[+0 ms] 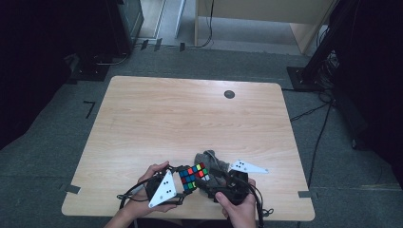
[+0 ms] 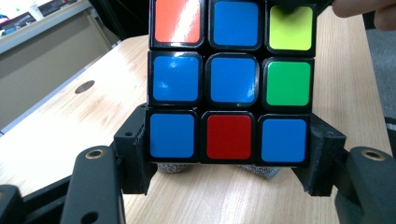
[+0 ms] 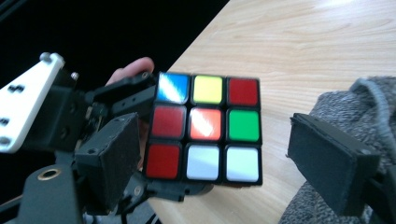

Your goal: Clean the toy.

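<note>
the left gripper (image 2: pixel 229 163) holds the puzzle cube (image 2: pixel 229 79) firmly, the right gripper (image 3: pixel 229 154) stands wide around it, and the colours look far from sorted.

I see glossy plastic stickers on the cube (image 2: pixel 229 84), catching glare. My left claw (image 2: pixel 229 184) looks like matt black plastic. The tabletop (image 1: pixel 190 114) is smooth pale wood grain; the grey cloth (image 3: pixel 355 121) looks coarsely knitted.
</note>
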### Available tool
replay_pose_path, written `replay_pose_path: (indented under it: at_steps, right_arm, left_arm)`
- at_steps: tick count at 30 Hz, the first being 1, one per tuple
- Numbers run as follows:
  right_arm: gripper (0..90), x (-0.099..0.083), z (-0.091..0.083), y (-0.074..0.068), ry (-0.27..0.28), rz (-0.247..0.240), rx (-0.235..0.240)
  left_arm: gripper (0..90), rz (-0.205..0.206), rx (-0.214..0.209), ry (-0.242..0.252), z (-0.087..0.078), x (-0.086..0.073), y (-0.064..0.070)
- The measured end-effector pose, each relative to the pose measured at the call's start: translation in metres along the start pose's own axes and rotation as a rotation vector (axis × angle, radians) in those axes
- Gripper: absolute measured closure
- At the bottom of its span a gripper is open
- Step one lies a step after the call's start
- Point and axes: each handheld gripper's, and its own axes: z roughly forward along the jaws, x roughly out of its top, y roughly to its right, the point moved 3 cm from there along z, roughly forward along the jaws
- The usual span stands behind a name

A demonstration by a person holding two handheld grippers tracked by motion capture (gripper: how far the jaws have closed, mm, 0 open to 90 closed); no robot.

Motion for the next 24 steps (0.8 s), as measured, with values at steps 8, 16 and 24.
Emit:
replay_pose_path:
  at_steps: [8,16,24]
  right_arm:
    - [24.5,0.003,-0.022,0.04,0.12,-0.099,-0.335]
    - [25.0,-0.016,0.012,0.052,-0.017,-0.174,-0.383]
    - [53.2,-0.033,0.028,0.063,-0.121,-0.224,-0.474]
  left_arm:
    - [34.2,-0.153,0.074,-0.036,-0.011,-0.022,-0.03]
    - [34.3,-0.28,0.019,0.034,-0.017,-0.022,-0.039]
    - [34.2,-0.32,-0.013,0.079,-0.019,-0.024,-0.04]
